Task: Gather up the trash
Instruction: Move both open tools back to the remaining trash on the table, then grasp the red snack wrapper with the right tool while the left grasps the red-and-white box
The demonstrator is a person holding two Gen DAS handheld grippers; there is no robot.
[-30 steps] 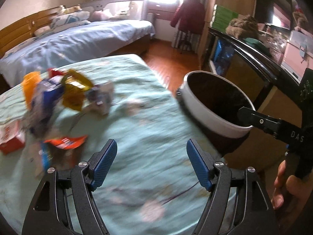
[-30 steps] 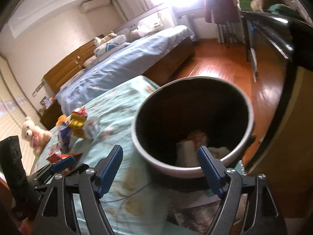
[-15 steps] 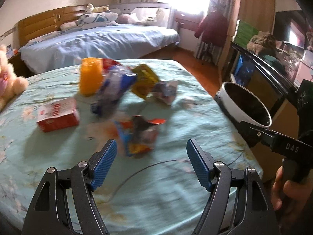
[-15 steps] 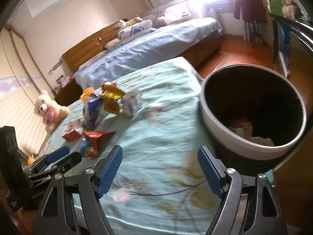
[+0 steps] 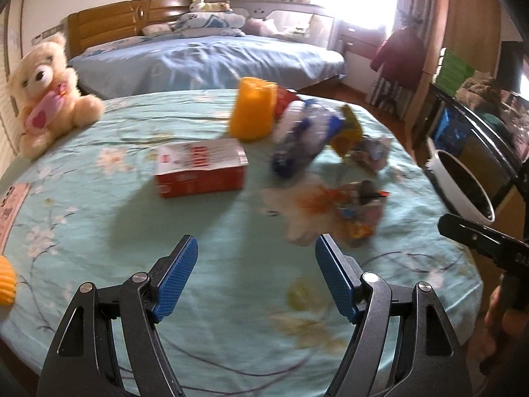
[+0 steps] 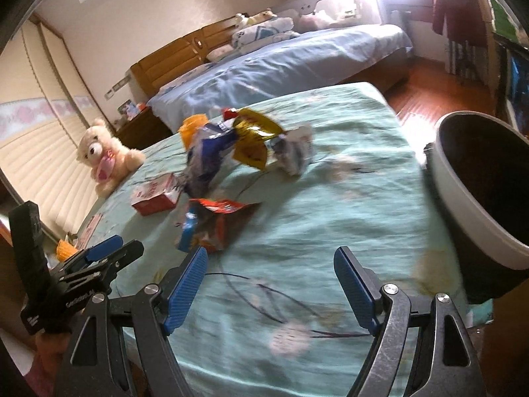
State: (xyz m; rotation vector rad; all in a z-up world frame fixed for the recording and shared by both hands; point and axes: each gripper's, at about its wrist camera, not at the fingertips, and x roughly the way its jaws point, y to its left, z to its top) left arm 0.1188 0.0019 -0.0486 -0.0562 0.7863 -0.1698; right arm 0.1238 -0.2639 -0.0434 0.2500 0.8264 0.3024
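Trash lies on a teal flowered bedspread (image 5: 99, 231): a red and white carton (image 5: 201, 168), an orange cup (image 5: 253, 112), a blue and white bag (image 5: 304, 139), a yellow wrapper (image 6: 254, 142), a crumpled silver wrapper (image 6: 294, 152) and an orange snack bag (image 6: 215, 225). A white-rimmed dark bin (image 6: 479, 185) stands off the bed's right edge. My left gripper (image 5: 256, 278) hovers open and empty over bare cloth, short of the carton. My right gripper (image 6: 271, 281) is open and empty too, just right of the snack bag.
A cream teddy bear (image 5: 46, 89) sits at the bedspread's far left. A blue bed with a wooden headboard (image 5: 205, 56) lies behind. A dark glass cabinet (image 5: 479, 122) stands beside the bin. An orange object (image 5: 6, 281) shows at the left edge.
Both grippers have swung left, away from the bin and toward the trash pile. The carton and teddy bear have come into view; the bin has slid to the right edge. Jaws unchanged.
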